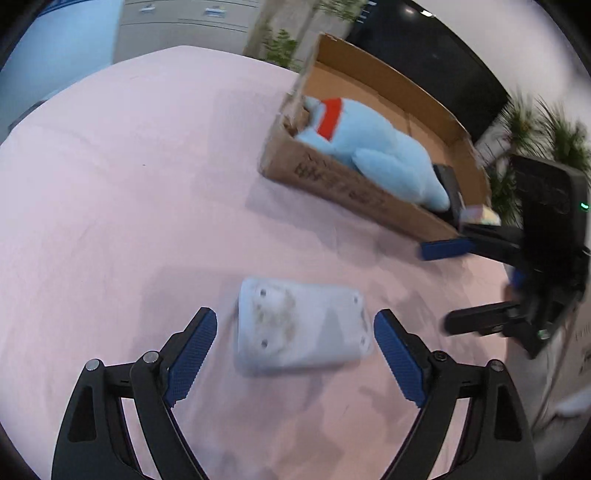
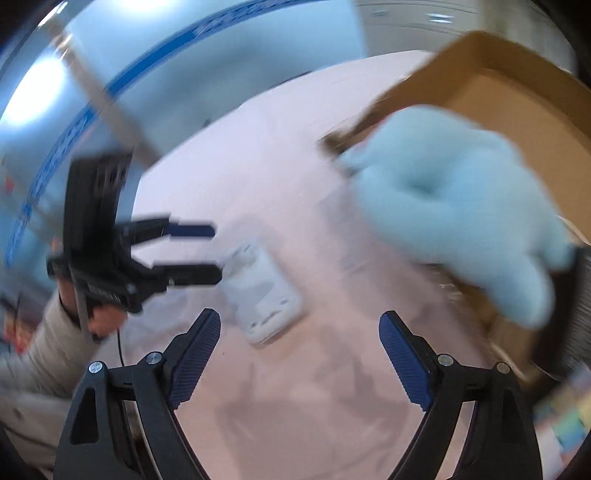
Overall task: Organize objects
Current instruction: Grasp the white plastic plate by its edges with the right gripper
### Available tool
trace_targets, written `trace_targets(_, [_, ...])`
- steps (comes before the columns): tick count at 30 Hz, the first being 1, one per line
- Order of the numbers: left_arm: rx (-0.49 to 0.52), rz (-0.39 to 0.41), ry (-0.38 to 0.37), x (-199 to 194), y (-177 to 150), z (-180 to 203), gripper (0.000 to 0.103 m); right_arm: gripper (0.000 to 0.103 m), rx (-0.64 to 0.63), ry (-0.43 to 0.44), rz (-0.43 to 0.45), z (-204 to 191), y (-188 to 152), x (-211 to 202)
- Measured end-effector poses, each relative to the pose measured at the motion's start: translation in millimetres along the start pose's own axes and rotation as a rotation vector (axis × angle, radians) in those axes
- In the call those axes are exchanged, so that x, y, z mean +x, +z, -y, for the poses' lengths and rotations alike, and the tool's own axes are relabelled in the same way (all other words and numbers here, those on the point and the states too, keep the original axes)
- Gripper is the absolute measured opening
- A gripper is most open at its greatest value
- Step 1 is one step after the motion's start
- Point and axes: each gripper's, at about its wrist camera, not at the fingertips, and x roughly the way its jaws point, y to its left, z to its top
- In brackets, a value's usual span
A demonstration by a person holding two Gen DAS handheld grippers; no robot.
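A white flat plastic device [image 1: 299,325] lies on the pink tablecloth [image 1: 129,192], its screwed underside showing. My left gripper [image 1: 295,312] is open just over it; the device sits between the blue pads without touching them. A cardboard box [image 1: 343,181] stands at the upper right and holds a light blue plush toy [image 1: 373,147] with a red band. My right gripper [image 1: 434,288] hangs open beside the box's near corner. In the blurred right wrist view, the right gripper [image 2: 300,313] is open and empty, with the white device [image 2: 262,291] ahead, the left gripper [image 2: 216,252] at its edge, and the plush toy [image 2: 461,214] to the right.
A black object [image 1: 448,184] lies in the box beside the plush toy. A person's hand and beige sleeve [image 2: 55,343] hold the left gripper. Grey drawers [image 1: 184,22] and potted plants [image 1: 546,129] stand beyond the table. The pink cloth stretches bare to the left.
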Motion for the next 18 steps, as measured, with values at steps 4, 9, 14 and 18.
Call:
trace_targets(4, [0.118, -0.045, 0.044, 2, -12, -3, 0.087, 0.086, -0.023, 0.046, -0.028, -5, -4, 39])
trace_targets(9, [0.083, -0.038, -0.001, 11, -8, -12, 0.086, 0.075, -0.061, -0.019, -0.058, -8, -8, 70])
trace_targets(14, [0.050, -0.076, -0.027, 26, -4, -17, 0.075, 0.070, -0.116, -0.044, -0.046, -21, -11, 80])
trace_targets(18, [0.016, -0.087, -0.055, 27, -2, -19, 0.064, 0.070, -0.130, -0.050, -0.032, -22, -13, 83])
